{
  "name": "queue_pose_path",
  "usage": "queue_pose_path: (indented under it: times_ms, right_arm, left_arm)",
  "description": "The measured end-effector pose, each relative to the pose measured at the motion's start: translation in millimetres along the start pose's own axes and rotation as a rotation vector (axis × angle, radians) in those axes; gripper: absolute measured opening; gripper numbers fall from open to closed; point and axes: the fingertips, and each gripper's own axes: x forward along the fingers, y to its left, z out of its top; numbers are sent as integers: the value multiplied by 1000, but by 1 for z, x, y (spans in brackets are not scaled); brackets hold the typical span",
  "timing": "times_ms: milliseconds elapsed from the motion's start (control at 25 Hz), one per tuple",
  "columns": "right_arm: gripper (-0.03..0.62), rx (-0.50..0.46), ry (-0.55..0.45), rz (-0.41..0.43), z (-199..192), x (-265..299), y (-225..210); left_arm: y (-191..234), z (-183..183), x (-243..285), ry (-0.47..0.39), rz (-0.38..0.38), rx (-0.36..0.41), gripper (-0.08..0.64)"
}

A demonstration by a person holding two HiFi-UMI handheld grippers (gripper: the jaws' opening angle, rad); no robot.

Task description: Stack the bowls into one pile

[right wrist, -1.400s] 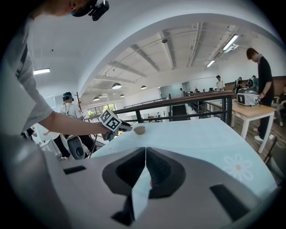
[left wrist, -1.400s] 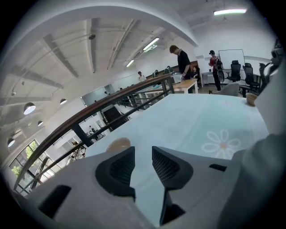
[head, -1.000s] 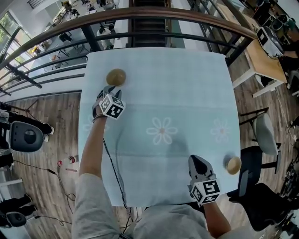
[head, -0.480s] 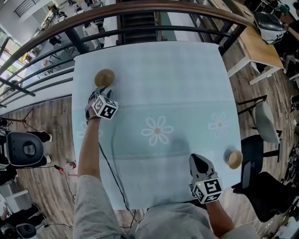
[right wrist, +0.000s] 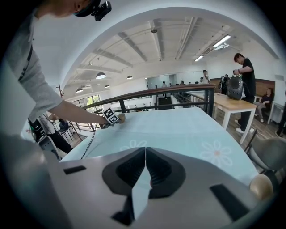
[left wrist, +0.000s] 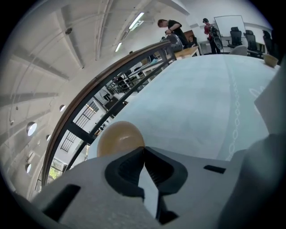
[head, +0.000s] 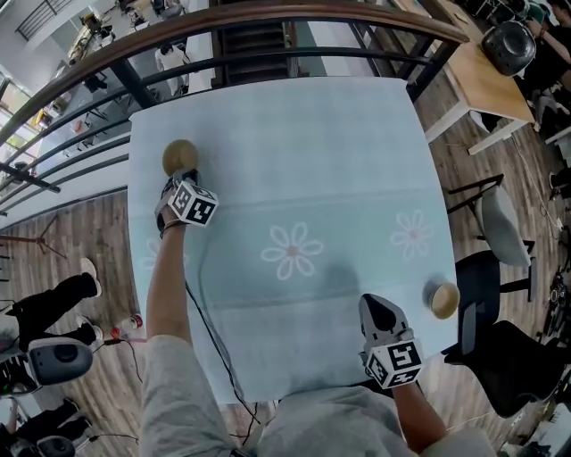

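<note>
A tan bowl (head: 180, 153) stands near the far left corner of the pale blue table (head: 312, 134). My left gripper (head: 177, 178) reaches it from the near side. In the left gripper view its jaws are closing, and the tips (left wrist: 143, 148) come together on the near edge of the bowl (left wrist: 118, 136). A second tan bowl (head: 444, 300) sits at the table's right edge, also low right in the right gripper view (right wrist: 261, 187). My right gripper (head: 379, 310) hovers at the near edge, left of that bowl, shut with nothing in it (right wrist: 145, 148).
A dark curved railing (head: 268, 18) runs behind the table's far edge. A black cable (head: 207, 312) trails from the left arm across the cloth. A grey chair (head: 504, 236) and a wooden table (head: 482, 85) stand to the right. A daisy print (head: 293, 252) marks the cloth's middle.
My left gripper has moved forward and down to the far-left bowl, and its jaws have gone from wide apart to together at the bowl's edge. The right gripper stayed put.
</note>
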Motion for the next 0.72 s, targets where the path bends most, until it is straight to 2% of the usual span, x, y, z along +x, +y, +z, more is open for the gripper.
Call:
queue_pose_path:
  times_ms: [80, 320, 480, 720]
  right_arm:
    - [28, 1, -4, 1, 1, -1, -1]
    - [28, -1, -22, 24, 4, -1, 4]
    - [28, -6, -38, 43, 6, -8, 10]
    - [28, -9, -64, 73, 10, -17, 6]
  left_arm:
    - [-12, 2, -7, -20, -5, 27, 21]
    - [-48, 17, -33, -74, -50, 176, 20]
    - [-68, 22, -54, -98, -83, 173, 21]
    - [-96, 49, -99, -180, -88, 167, 21]
